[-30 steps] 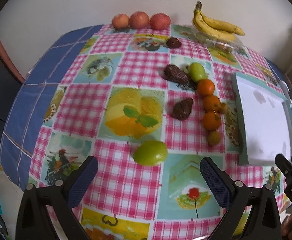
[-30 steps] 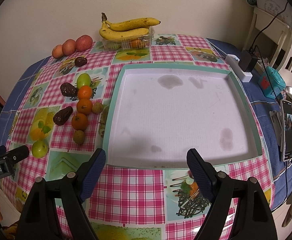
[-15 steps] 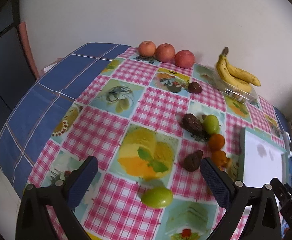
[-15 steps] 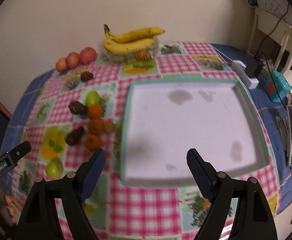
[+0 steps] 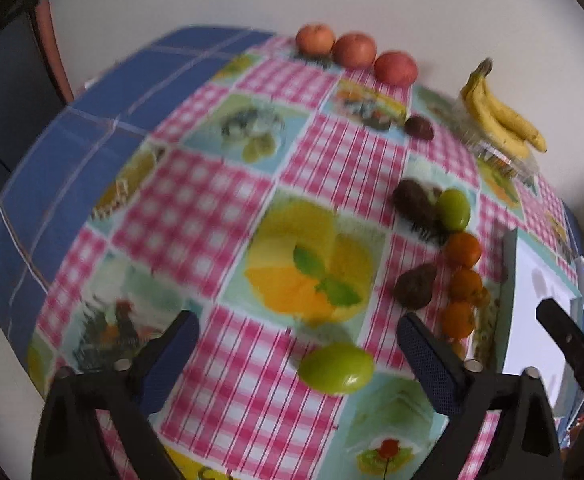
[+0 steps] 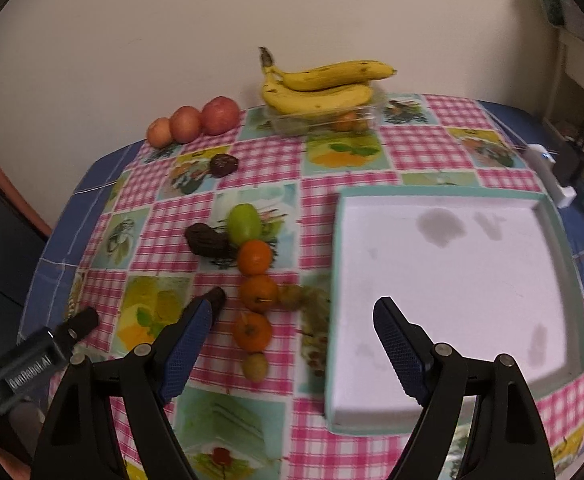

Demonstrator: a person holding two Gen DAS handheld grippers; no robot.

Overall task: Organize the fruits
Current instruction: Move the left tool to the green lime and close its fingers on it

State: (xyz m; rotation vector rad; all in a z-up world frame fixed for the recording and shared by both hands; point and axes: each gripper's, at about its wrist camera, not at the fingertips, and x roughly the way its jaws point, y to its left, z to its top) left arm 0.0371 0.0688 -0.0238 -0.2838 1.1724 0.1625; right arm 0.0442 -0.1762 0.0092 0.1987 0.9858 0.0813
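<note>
Hovering over a green fruit (image 5: 336, 367), the left gripper (image 5: 298, 346) has just been closing — nothing gripped; the right gripper (image 6: 292, 324) gapes wide.

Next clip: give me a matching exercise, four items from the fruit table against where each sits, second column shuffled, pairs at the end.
Items:
1. bananas
2. three apples
3. tray
4. nearest green fruit

Places:
A. in a row by the wall
B. alone on the cloth, in front of the left tool
C. on a clear plastic box
D. right of the orange fruits, nothing in it

Pairs: 1-C, 2-A, 3-D, 4-B
</note>
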